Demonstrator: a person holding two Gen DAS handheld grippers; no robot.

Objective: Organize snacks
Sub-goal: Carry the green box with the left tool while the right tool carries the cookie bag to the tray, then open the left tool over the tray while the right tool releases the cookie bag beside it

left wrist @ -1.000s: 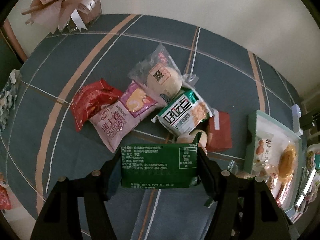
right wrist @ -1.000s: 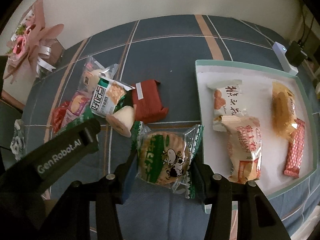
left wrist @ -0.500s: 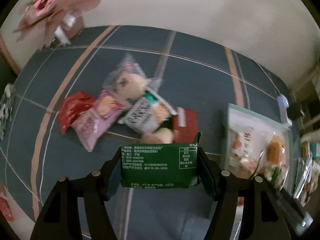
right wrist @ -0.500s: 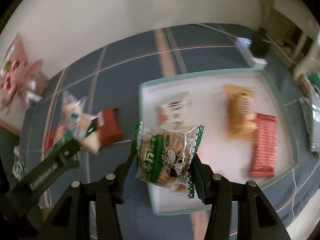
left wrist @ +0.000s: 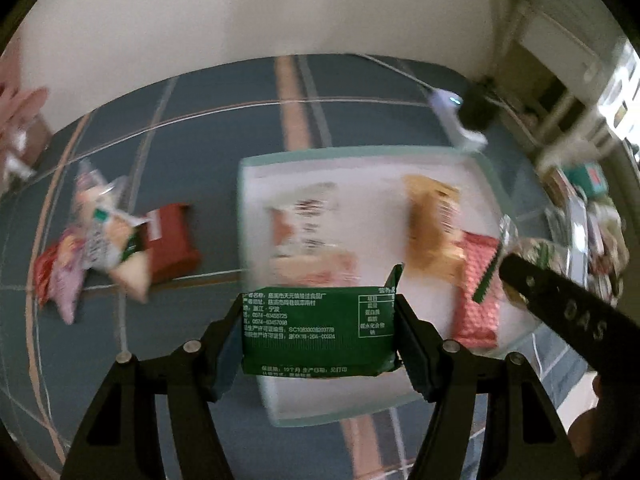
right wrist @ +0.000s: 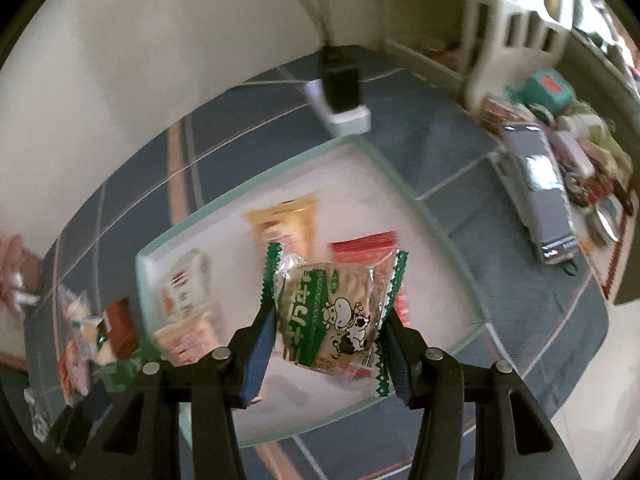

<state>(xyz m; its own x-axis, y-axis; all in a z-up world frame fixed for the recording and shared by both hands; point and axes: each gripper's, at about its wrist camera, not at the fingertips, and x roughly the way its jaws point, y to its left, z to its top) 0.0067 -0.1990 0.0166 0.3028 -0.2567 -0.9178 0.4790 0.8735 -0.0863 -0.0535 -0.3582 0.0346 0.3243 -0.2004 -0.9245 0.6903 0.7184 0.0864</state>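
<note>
- Green foil fills the left gripper (left wrist: pixel 318 334): a flat green packet (left wrist: pixel 318 330) with white print sits crosswise between the two black fingers (left wrist: pixel 224 344), which are clamped on its short ends.
- That packet hangs over the near edge of a white tray (left wrist: pixel 360 168) with a pale green rim; the tray lies on a blue cloth with tan and white stripes (left wrist: pixel 224 120).
- The right gripper (right wrist: pixel 326 330) has its fingers (right wrist: pixel 260 332) pressed on a clear wrapper with green zigzag ends, a rice cracker pack (right wrist: pixel 330 314) showing a cartoon cow, held above the tray's middle.
- In the tray lie several snacks: a yellow-orange packet (right wrist: pixel 286 222), a red packet (right wrist: pixel 366 246) partly behind the cracker pack, and two pale packets (right wrist: pixel 184 286) with red print at the left end.
- Left of the tray, on the cloth, a small heap of unsorted snacks (left wrist: pixel 104 240) lies beside a dark red packet (left wrist: pixel 172 242); motion blur hides their details.
- Beyond the tray's far corner a white power strip (right wrist: pixel 344 114) carries a black plug.
- At the right edge of the left wrist view, the right gripper's black body reaches in over the tray.
</note>
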